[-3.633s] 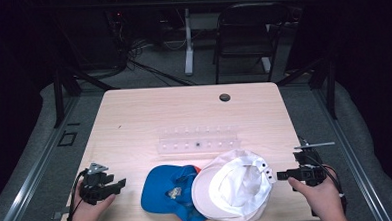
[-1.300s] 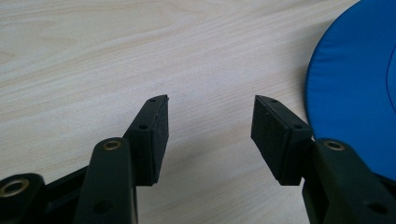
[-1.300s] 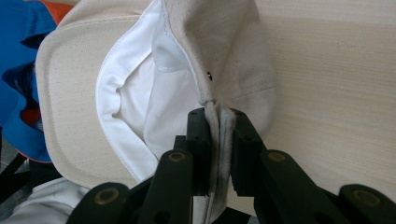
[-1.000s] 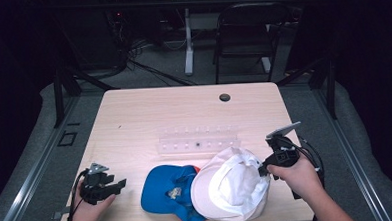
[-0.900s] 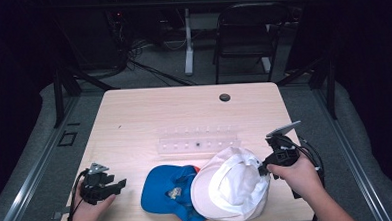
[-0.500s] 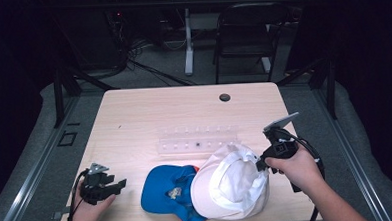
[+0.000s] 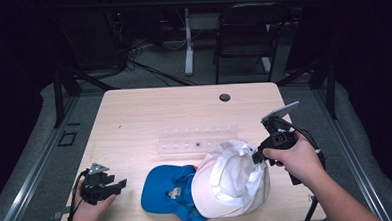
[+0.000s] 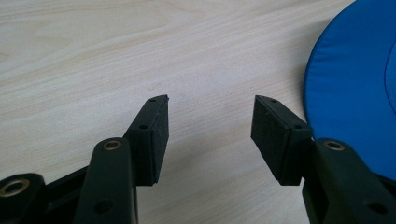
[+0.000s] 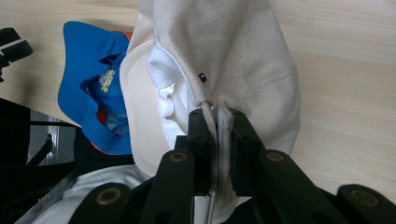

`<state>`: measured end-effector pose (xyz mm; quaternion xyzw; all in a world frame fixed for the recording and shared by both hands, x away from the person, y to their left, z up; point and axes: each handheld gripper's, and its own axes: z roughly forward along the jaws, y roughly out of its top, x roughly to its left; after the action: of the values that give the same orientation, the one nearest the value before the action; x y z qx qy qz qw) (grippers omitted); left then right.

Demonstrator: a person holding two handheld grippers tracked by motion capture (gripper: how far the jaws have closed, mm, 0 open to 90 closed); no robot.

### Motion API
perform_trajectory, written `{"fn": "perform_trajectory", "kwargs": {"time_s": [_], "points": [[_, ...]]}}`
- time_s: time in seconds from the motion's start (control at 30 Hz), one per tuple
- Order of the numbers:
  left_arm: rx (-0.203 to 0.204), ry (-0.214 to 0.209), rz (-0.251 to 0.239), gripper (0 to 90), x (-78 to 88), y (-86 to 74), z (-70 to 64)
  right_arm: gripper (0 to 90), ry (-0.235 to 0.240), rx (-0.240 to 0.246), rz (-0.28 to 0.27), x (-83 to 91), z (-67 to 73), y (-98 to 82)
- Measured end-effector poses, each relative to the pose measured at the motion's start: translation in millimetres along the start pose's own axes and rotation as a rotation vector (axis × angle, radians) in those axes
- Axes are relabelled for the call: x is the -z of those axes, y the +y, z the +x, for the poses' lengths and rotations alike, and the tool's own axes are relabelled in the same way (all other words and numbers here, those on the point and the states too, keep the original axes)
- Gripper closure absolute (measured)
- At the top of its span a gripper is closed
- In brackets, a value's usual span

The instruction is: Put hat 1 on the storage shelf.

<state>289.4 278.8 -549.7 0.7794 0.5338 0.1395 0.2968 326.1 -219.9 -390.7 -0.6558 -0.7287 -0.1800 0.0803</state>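
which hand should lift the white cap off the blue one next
Right. The right gripper is shut on the white cap's rim. The left gripper is open beside the blue cap.

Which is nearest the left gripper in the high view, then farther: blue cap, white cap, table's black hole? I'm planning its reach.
1. Blue cap, just to its right.
2. White cap, beyond the blue one, held in the right gripper's jaws.
3. Black hole, at the table's far edge.

Both tongs are black throughout. Left tongs [image 8: 210, 121]: two blunt, square-ended jaws faced with flat matt pads [image 8: 159, 135], brass-coloured screw heads [image 8: 112, 145] set behind them. Right tongs [image 9: 217, 140]: same build and screws. A grey three-cornered plate [image 7: 280, 110] sits above its body; a black cable [image 7: 311, 141] loops behind. Forearms are unsleeved.
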Motion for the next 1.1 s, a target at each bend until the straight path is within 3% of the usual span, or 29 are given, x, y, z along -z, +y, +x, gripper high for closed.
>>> {"fn": "perform_trajectory", "kwargs": {"time_s": [0.1, 0.3, 0.53, 0.57, 0.6, 0.7, 0.73, 0.83, 0.93, 1.1], "points": [[0.008, 0.000, -0.005, 46.4, 0.0, -0.1, -0.1, 81.5, 0.020, 0.011, 0.030, 4.0, 4.3, 2.1], [0.004, 0.000, -0.003, 46.4, 0.0, -0.3, 0.4, 81.6, 0.082, -0.020, 0.036, 5.1, 5.4, 3.0], [0.005, 0.002, -0.006, 46.3, 0.8, -0.4, 1.2, 81.8, 0.261, -0.105, 0.045, 3.9, -0.7, 4.1], [0.006, 0.002, -0.005, 46.3, 0.9, -0.5, 1.3, 81.8, 0.261, -0.105, 0.045, 3.9, -0.7, 4.1], [0.004, 0.002, -0.004, 46.3, 1.1, -0.5, 1.6, 81.8, 0.291, -0.123, 0.050, 3.1, -2.2, 4.4], [0.004, 0.002, -0.005, 46.3, 1.2, -0.5, 1.6, 81.8, 0.333, -0.109, 0.073, 4.3, -5.8, 5.0], [0.004, 0.002, -0.004, 46.3, 1.2, -0.5, 1.7, 81.8, 0.351, -0.134, 0.055, 3.9, -4.7, 4.3], [0.005, 0.002, -0.005, 46.2, 1.1, -0.6, 1.8, 81.9, 0.393, -0.143, 0.044, 5.2, -4.1, 3.4], [0.004, 0.002, -0.003, 46.2, 1.0, -0.6, 1.7, 81.8, 0.404, -0.143, 0.046, 7.0, -2.6, 3.0], [0.001, 0.002, -0.001, 46.2, 1.0, -0.4, 0.9, 81.9, 0.458, -0.083, 0.046, 17.3, 10.3, 2.5]]}}
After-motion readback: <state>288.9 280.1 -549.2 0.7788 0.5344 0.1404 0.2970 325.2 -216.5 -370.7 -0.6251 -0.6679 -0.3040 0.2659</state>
